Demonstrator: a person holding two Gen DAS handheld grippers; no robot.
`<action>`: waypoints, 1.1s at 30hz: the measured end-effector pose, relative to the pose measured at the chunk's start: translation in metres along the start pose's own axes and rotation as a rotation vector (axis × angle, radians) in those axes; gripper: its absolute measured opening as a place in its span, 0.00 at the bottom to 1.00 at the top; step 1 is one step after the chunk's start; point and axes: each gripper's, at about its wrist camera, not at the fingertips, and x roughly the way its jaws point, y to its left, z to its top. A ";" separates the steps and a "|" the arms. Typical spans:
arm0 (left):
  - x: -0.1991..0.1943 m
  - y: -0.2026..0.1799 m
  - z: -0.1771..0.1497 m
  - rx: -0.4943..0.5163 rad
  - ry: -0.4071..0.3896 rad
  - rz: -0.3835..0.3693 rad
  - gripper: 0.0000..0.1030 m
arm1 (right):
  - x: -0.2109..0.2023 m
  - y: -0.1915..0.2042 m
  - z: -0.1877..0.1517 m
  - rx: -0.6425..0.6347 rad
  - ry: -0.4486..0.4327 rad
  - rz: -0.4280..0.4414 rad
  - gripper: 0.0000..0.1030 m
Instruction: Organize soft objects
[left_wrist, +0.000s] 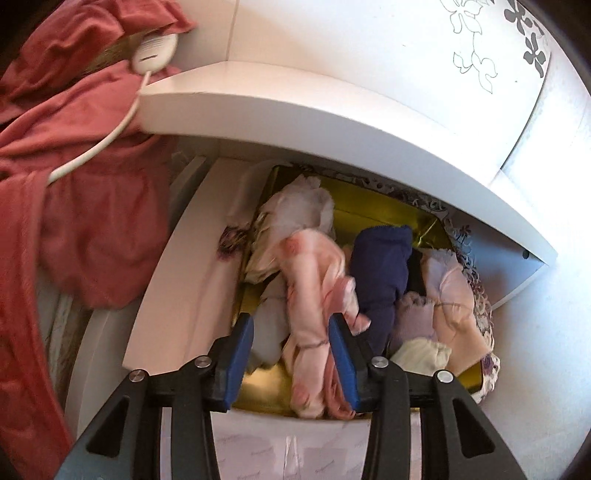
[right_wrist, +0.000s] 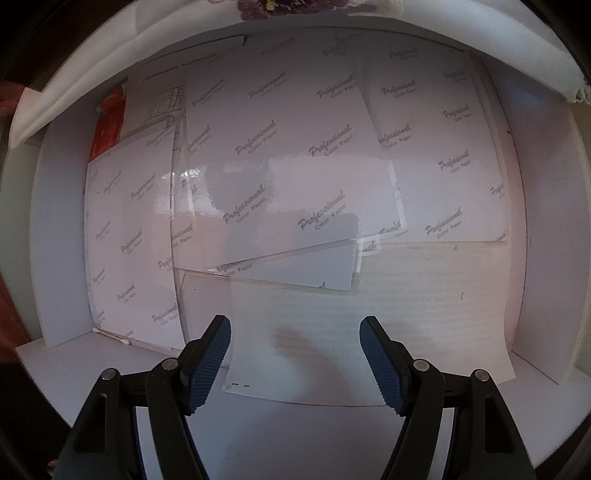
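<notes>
In the left wrist view a gold box sits in an open white drawer and holds several soft garments: a pink floral cloth, a navy cloth, a white cloth and pale lilac and cream pieces. My left gripper is open just above the box, its blue pads either side of the pink floral cloth, which lies loose between them. My right gripper is open and empty over sheets of printed paper in a white drawer.
A red blanket is heaped at the left, with a white corded controller on it. A white shelf top overhangs the drawer. In the right wrist view a red packet and a cotton swab lie by the paper.
</notes>
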 end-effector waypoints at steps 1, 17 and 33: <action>-0.003 0.003 -0.003 -0.003 -0.001 0.008 0.41 | 0.000 0.000 0.000 -0.002 -0.002 -0.005 0.72; -0.045 0.026 -0.063 -0.018 0.038 0.075 0.41 | -0.011 0.007 -0.008 -0.051 -0.038 -0.081 0.72; -0.062 0.020 -0.114 0.029 0.085 0.078 0.41 | -0.014 -0.002 -0.029 -0.104 -0.044 -0.188 0.75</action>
